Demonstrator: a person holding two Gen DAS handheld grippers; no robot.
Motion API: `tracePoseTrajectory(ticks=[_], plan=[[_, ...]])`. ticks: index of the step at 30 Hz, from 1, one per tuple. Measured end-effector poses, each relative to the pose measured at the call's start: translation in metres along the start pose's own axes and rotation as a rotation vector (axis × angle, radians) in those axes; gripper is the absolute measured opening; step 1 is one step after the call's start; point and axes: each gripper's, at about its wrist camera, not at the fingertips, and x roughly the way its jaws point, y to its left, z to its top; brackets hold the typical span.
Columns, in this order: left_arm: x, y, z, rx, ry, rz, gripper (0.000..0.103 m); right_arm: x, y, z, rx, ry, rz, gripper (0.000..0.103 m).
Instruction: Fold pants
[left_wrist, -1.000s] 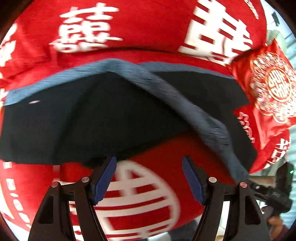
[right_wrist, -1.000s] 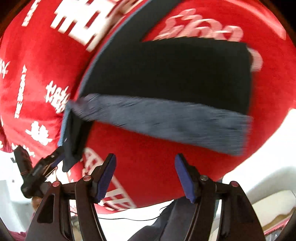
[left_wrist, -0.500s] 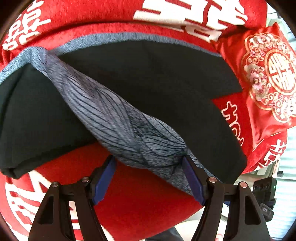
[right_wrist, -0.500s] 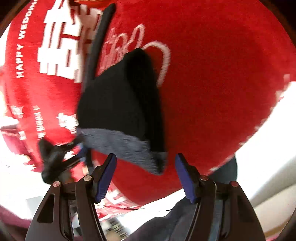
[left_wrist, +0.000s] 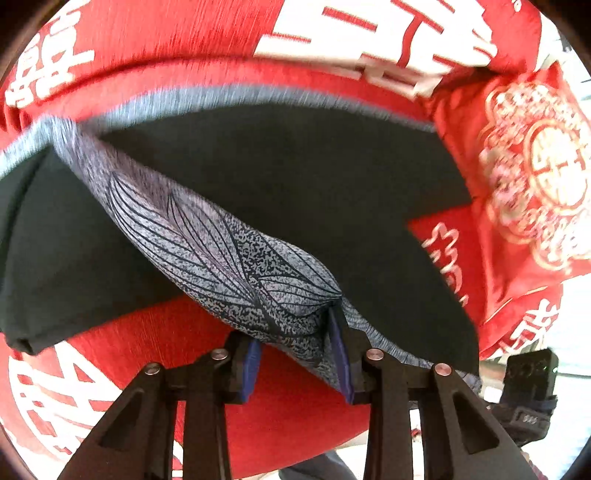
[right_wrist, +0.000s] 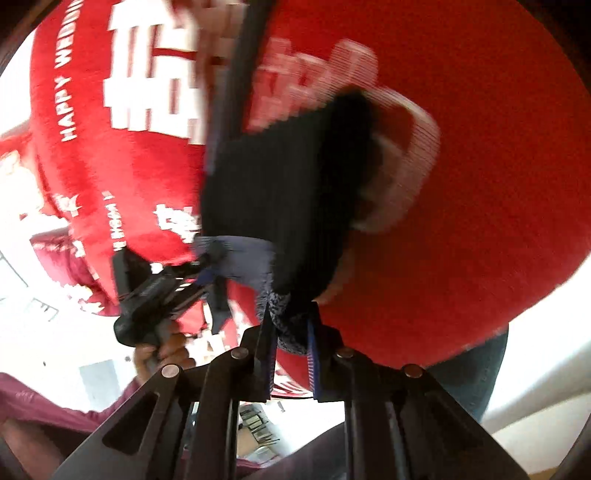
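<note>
Black pants (left_wrist: 280, 177) with a grey leaf-patterned waistband (left_wrist: 229, 258) lie on a red bedspread (left_wrist: 177, 44). My left gripper (left_wrist: 297, 360) is shut on the waistband's near end, the cloth bunched between its blue pads. In the right wrist view the pants (right_wrist: 280, 192) hang bunched and lifted. My right gripper (right_wrist: 290, 349) is shut on the patterned waistband edge (right_wrist: 282, 314). The left gripper (right_wrist: 159, 291), held by a hand, also grips the waistband at the left of that view.
A red embroidered pillow (left_wrist: 535, 177) lies at the right by the pants. The red bedspread (right_wrist: 461, 147) with white characters fills both views. The bed's near edge, pale floor and the person's legs show below the grippers.
Both grippers went from open to shut on the waistband. The right gripper swung round to the pants' end and the cloth is now lifted and bunched.
</note>
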Motion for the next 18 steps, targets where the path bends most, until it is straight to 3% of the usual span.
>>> tracePoseTrajectory(ticks=[6, 10, 15, 18], plan=[[-0.021, -0.013, 0.051, 0.014, -0.101, -0.014, 0.036, -0.015, 0.071, 0.075, -0.116, -0.037, 0.063, 0.015], [-0.025, -0.015, 0.090, 0.052, -0.161, 0.058, 0.036, -0.014, 0.107, 0.132, -0.170, -0.058, 0.022, 0.015], [-0.030, -0.011, 0.120, 0.071, -0.212, 0.135, 0.049, 0.009, 0.145, 0.209, -0.231, -0.074, -0.202, 0.017], [-0.042, -0.005, 0.121, 0.098, -0.247, 0.202, 0.049, 0.035, 0.159, 0.241, -0.319, -0.072, -0.426, 0.020]])
